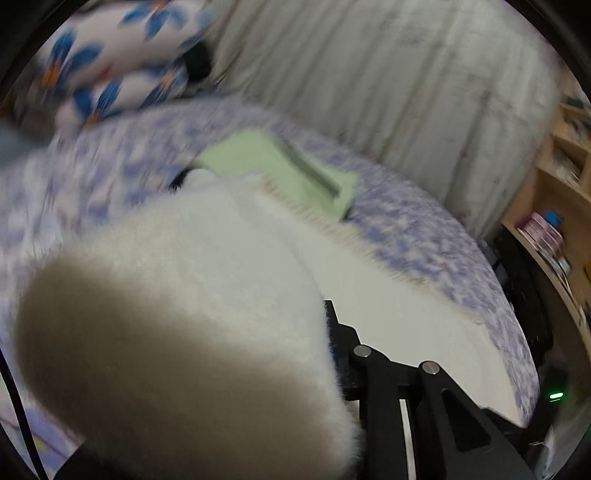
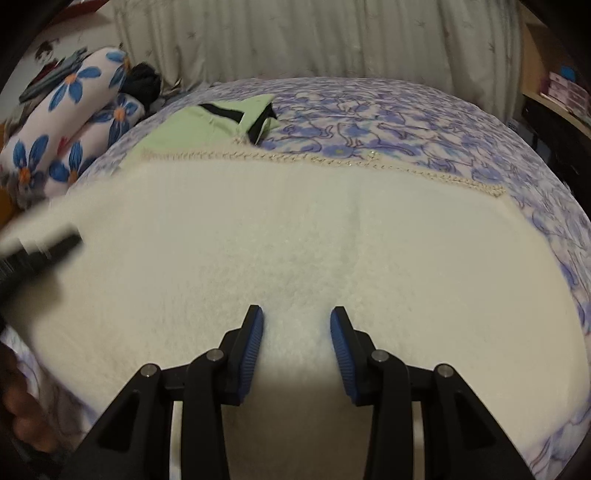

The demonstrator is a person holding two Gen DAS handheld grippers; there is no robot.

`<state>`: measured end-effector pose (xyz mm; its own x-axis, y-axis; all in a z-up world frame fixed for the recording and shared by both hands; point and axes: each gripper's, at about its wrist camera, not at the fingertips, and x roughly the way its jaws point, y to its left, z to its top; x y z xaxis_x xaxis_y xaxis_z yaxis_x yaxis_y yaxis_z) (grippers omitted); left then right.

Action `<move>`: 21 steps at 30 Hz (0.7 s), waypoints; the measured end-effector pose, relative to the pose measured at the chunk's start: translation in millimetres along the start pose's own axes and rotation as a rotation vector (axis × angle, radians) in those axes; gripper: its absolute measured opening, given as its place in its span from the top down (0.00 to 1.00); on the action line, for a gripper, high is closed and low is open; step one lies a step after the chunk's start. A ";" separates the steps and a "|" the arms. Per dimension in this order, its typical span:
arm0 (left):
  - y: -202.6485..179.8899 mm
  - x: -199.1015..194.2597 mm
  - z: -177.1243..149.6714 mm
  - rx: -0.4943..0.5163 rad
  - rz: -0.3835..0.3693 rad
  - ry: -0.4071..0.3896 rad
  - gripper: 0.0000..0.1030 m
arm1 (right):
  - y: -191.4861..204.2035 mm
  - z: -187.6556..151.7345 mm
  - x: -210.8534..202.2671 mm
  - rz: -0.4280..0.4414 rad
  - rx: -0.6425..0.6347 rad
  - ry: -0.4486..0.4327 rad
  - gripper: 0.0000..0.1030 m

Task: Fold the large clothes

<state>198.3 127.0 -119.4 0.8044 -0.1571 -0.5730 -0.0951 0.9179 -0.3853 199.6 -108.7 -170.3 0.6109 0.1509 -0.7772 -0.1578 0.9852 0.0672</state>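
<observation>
Curtained wall (image 2: 295, 33) is closing off the far side of the room; a bed with a purple floral sheet (image 2: 388, 114) is filling the middle ground in both views.

Item: white fleecy garment (image 2: 288, 240), lying spread across the near part of the bed, its knitted trim (image 2: 332, 160) running along the far edge.

Item: pale green garment (image 2: 192, 122) with black panels, lying just beyond the white one, far left, partly under its trim.

Item: two blue-flowered bolsters (image 2: 70, 125), lying stacked off the bed's far left corner.

Item: wooden shelving (image 1: 561, 177), standing at the right edge of the scene.

Right wrist view: the right gripper (image 2: 296, 328) is hovering over the near middle of the white garment, jaws standing moderately apart, blue pads (image 2: 253, 343) gripping nothing. The left gripper (image 2: 55, 247) is showing at the left as a dark blur against the fleece.

Left wrist view only: a lifted fold of the white garment (image 1: 177, 314) is bulging close to the lens, hiding one finger; the other black finger (image 1: 340, 332) is pressing against the fold's right side, so the left gripper is holding the fleece in a narrow pinch. The background here is smearing with motion blur.
</observation>
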 end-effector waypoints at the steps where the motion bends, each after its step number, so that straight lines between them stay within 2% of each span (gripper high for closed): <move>1: -14.0 -6.1 4.1 0.041 -0.004 -0.020 0.80 | -4.9 -0.4 -0.1 0.025 0.020 0.004 0.63; 6: -103.5 -30.6 18.1 0.238 -0.070 -0.085 0.80 | -33.8 -4.7 -3.5 0.171 0.145 0.036 0.63; 10: -177.9 -36.3 11.7 0.350 -0.125 -0.085 0.80 | -75.2 -17.6 -26.5 0.311 0.303 0.064 0.64; 11: -196.8 -34.7 7.8 0.372 -0.143 -0.080 0.80 | -86.0 -21.0 -34.4 0.311 0.335 0.051 0.64; 12: -211.6 -33.4 3.6 0.390 -0.159 -0.074 0.80 | -100.8 -26.2 -46.5 0.296 0.369 0.028 0.64; 15: -261.8 -21.6 -20.3 0.446 -0.218 -0.039 0.80 | -152.9 -45.4 -89.0 0.112 0.433 -0.054 0.64; 18: -303.6 5.3 -61.3 0.505 -0.273 0.047 0.80 | -202.3 -66.8 -115.9 -0.070 0.480 -0.068 0.64; 20: -328.8 39.5 -105.9 0.580 -0.257 0.180 0.80 | -227.9 -81.4 -124.0 -0.144 0.510 -0.055 0.64; 21: -335.3 54.5 -125.1 0.609 -0.226 0.238 0.79 | -238.4 -89.3 -127.5 -0.164 0.529 -0.049 0.64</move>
<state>200.7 -234.9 -111.9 0.6083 -0.3802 -0.6967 0.4619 0.8834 -0.0788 90.0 -370.2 -143.1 0.6320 -0.0171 -0.7748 0.3458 0.9009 0.2622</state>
